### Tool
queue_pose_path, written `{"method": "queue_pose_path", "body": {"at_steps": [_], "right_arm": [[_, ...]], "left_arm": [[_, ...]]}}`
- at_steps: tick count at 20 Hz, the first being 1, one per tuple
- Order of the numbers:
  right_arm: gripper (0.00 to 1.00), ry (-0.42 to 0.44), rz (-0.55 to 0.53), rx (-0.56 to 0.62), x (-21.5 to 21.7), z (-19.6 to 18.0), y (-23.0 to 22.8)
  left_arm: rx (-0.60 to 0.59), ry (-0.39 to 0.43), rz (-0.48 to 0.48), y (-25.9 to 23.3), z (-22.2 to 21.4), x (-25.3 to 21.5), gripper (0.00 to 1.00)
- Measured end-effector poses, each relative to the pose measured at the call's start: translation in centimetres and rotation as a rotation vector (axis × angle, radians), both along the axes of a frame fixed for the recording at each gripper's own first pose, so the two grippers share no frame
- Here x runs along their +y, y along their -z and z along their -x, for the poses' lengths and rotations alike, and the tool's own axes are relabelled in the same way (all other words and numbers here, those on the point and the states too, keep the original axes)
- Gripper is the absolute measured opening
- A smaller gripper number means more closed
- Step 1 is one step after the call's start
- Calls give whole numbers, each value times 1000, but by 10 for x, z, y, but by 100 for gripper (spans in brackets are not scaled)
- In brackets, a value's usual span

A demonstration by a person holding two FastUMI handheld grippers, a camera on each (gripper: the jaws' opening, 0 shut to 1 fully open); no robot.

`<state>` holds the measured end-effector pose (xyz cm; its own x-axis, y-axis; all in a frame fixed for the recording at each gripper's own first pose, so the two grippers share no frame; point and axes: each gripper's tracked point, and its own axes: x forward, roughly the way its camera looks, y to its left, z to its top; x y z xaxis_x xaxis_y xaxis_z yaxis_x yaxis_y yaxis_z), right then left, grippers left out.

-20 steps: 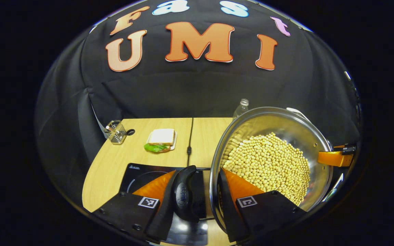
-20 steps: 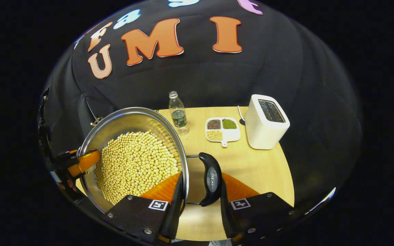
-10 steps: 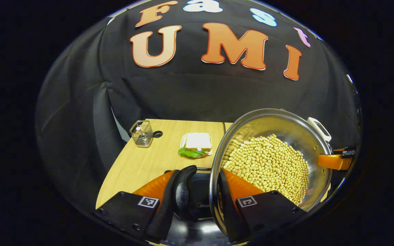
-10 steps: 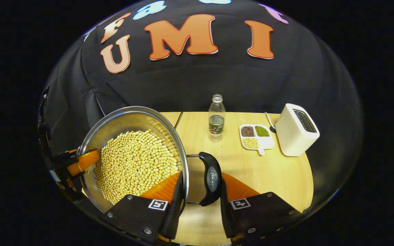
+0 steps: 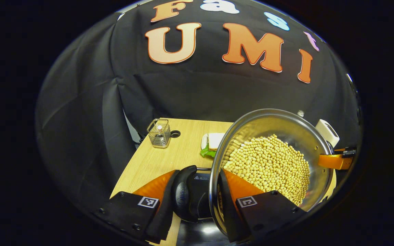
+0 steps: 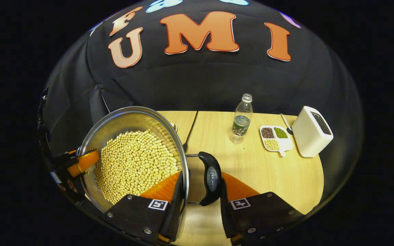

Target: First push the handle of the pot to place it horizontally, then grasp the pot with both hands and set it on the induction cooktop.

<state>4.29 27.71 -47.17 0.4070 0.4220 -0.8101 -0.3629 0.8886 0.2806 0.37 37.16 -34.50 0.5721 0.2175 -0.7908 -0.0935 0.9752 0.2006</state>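
Observation:
A steel pot (image 5: pixel 279 123) full of pale soybeans (image 5: pixel 268 164) hangs tilted between both grippers. My left gripper (image 5: pixel 197 195) is shut on the pot's black side handle (image 5: pixel 182 194), one finger outside the handle and the other inside the rim. My right gripper (image 6: pixel 198 192) is shut the same way on the opposite handle (image 6: pixel 211 179) of the pot (image 6: pixel 128 118). The black induction cooktop (image 5: pixel 200 235) lies under the left handle. The right gripper (image 5: pixel 335 160) shows across the pot, as does the left gripper (image 6: pixel 77 164).
On the wooden table (image 6: pixel 268 171) stand a plastic bottle (image 6: pixel 241 119), a divided dish of beans (image 6: pixel 275 137) and a white toaster (image 6: pixel 312 131). A wire basket (image 5: pixel 158 133) and a sandwich (image 5: pixel 212 143) sit at the far left side.
Both grippers have carried the pot leftward over the table. The cooktop now lies under the left handle, and the bottle, dish and toaster have slid right in the right gripper view.

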Motion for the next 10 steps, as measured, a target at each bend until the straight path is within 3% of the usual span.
{"method": "queue_pose_path", "body": {"at_steps": [10], "right_arm": [[52,-23,41,83,-11,-9,-10]], "left_arm": [[90,-41,8,48,13,28,69]]}}
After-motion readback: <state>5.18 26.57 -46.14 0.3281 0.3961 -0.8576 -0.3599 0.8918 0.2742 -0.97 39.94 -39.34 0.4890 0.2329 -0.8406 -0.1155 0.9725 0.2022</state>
